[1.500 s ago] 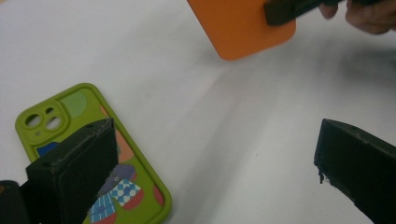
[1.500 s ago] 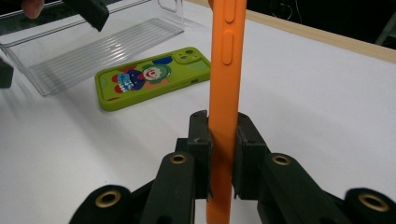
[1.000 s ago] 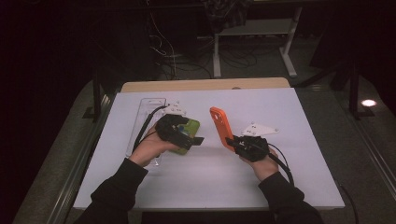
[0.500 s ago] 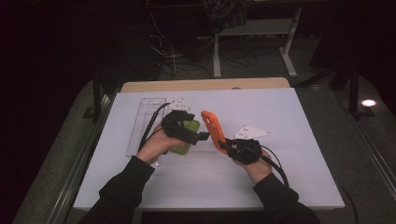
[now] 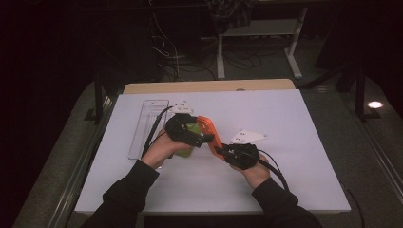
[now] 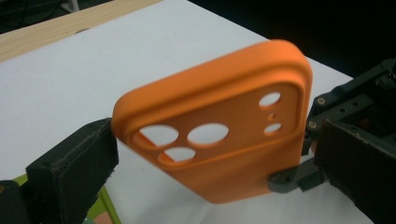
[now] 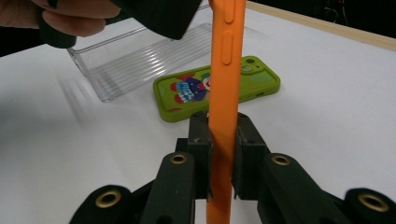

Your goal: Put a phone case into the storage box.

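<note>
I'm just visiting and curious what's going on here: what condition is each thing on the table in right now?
Orange silicone phone case: lifted off the table, on edge, empty, clamped.
Right gripper: shut on the orange case's edge.
Left gripper: jaws open, either side of the orange case, not pressing it.
Green phone case with cartoon print: lying flat on the table, free.
Clear plastic tray: lying on the table, empty.
White table: bearing the rest.

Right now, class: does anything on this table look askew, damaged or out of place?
Nothing looks damaged or spilled. The orange phone case is up on edge, clamped in the right gripper; the green phone case lies flat.
</note>
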### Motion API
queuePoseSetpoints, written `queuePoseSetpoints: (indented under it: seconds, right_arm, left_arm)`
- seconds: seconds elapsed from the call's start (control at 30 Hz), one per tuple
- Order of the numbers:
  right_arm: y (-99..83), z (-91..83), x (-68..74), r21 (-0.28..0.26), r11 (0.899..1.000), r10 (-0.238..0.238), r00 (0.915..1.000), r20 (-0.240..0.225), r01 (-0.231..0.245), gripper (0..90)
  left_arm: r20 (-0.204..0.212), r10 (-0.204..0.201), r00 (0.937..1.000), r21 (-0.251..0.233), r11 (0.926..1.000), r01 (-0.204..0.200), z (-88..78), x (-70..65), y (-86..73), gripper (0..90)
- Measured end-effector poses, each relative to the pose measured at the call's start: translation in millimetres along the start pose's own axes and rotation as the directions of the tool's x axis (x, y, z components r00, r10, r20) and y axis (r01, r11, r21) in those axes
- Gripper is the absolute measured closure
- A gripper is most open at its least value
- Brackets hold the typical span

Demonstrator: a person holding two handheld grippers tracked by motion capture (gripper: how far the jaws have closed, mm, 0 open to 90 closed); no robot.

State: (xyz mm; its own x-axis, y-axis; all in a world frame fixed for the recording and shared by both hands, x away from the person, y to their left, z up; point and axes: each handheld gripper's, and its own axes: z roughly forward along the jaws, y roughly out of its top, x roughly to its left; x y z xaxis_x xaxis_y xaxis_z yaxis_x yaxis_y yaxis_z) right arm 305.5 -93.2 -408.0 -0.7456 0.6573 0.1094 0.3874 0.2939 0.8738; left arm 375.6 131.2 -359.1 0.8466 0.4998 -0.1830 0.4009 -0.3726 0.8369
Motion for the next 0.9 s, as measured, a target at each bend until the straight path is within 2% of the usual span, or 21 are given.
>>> queuePoseSetpoints:
  seconds: [0.33,0.57,0.7,0.8,0.9]
  right_arm:
    - [-1.9,7.1,5.7,0.011,1.0,-0.003,0.9999,-0.017,0.004,78.4]
    - [-3.9,12.1,9.2,0.04,0.999,-0.004,0.9997,-0.025,0.005,78.6]
    - [-5.1,13.7,10.6,0.053,0.999,0.002,0.9996,-0.028,0.0,78.7]
    - [-5.8,15.1,11.0,0.056,0.998,-0.009,0.9995,-0.031,0.011,78.7]
    - [-6.0,15.8,12.0,0.062,0.998,-0.002,0.9995,-0.032,0.004,78.7]
  left_arm:
    - [0.007,-0.038,0.9992,-0.018,0.9991,0.038,1.3,-1.2,-1.0,0.0]
    - [0.009,-0.049,0.9988,-0.022,0.9986,0.049,4.2,-2.7,-1.6,0.0]
    - [0.017,-0.067,0.9976,-0.033,0.9972,0.068,4.7,-2.5,-1.5,0.2]
    - [0.017,-0.08,0.9966,-0.061,0.9948,0.081,2.3,-1.8,-1.9,6.9]
    - [0.023,-0.073,0.997,-0.077,0.9942,0.075,0.1,0.3,-2.1,11.1]
